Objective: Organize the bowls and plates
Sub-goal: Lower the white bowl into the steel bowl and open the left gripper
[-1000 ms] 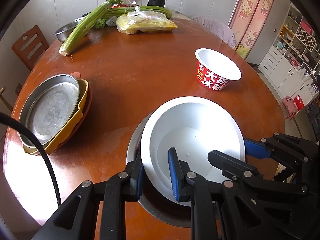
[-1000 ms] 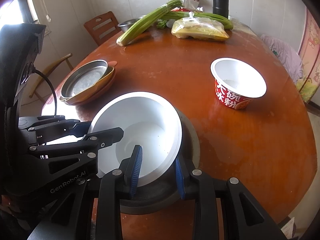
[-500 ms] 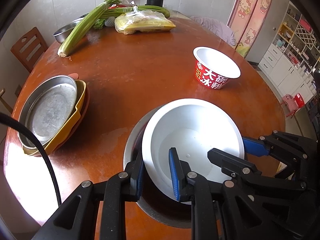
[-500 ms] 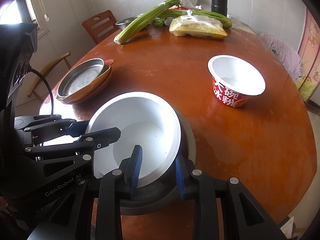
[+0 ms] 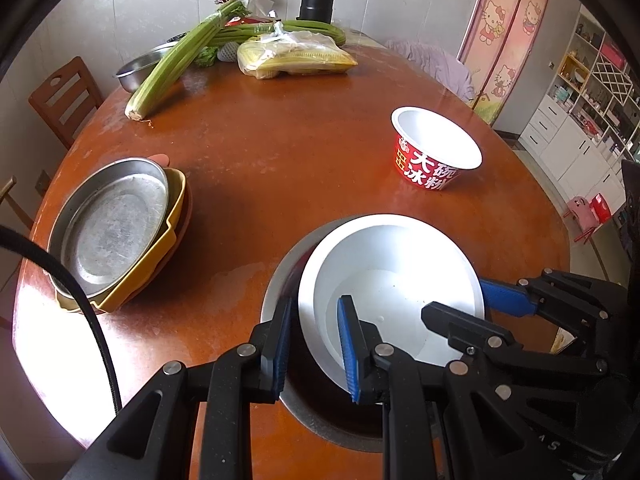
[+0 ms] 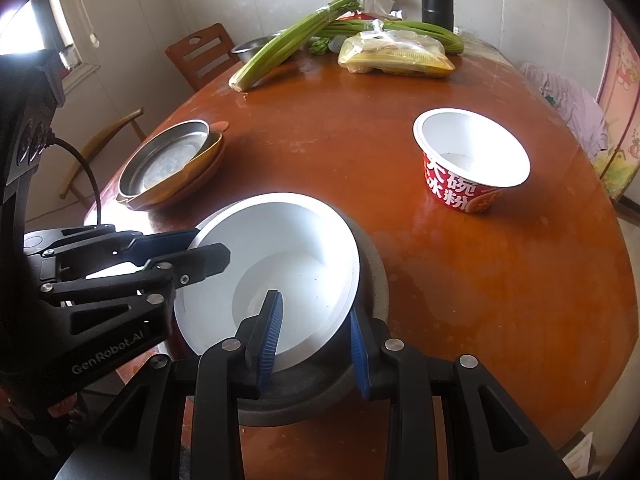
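**Still astride the rim, nothing let go**

Barely any shift across the last second. Lower centre of both views: round white plastic bowl (image 5: pixel 400 280), tilted inside the wider grey metal bowl (image 5: pixel 280 272) on the brown wooden table (image 5: pixel 280 152). Left gripper (image 5: pixel 315 304) and right gripper (image 6: pixel 315 304) partly spread, each straddling the white rim from opposite sides, as before. Impossible to tell whether the pads press. Looks like nesting nearly done, with settling flat and release remaining. Right of centre, well apart: red printed paper bowl (image 5: pixel 428 168), probably next. Left edge: stacked steel and yellow plates (image 5: pixel 112 228), apparently sorted.
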{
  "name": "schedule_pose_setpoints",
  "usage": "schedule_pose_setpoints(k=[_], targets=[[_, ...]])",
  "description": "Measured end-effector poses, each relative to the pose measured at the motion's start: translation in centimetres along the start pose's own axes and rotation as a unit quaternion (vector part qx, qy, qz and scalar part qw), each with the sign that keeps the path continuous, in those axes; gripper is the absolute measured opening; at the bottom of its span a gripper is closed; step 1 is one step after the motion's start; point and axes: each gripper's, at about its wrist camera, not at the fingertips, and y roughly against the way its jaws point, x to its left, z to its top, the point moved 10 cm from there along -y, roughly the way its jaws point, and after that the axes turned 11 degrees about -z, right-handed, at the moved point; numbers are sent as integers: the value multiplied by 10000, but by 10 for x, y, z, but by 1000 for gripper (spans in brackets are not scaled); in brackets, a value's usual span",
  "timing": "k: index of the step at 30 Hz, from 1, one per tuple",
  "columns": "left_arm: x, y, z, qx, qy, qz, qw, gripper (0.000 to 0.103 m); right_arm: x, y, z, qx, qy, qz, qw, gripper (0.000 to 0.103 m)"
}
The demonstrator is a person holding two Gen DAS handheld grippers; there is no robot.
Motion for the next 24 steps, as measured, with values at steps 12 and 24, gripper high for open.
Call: schedule_pose_setpoints(k=[12,24], targets=[[-4,8,6,-87,-66,138,9998,23,-8,8,3,-196,-135,180,9996,34],[-10,14,11,-158,-133,248,9995,27,-21,16,3,-396,-232,122,9989,34]])
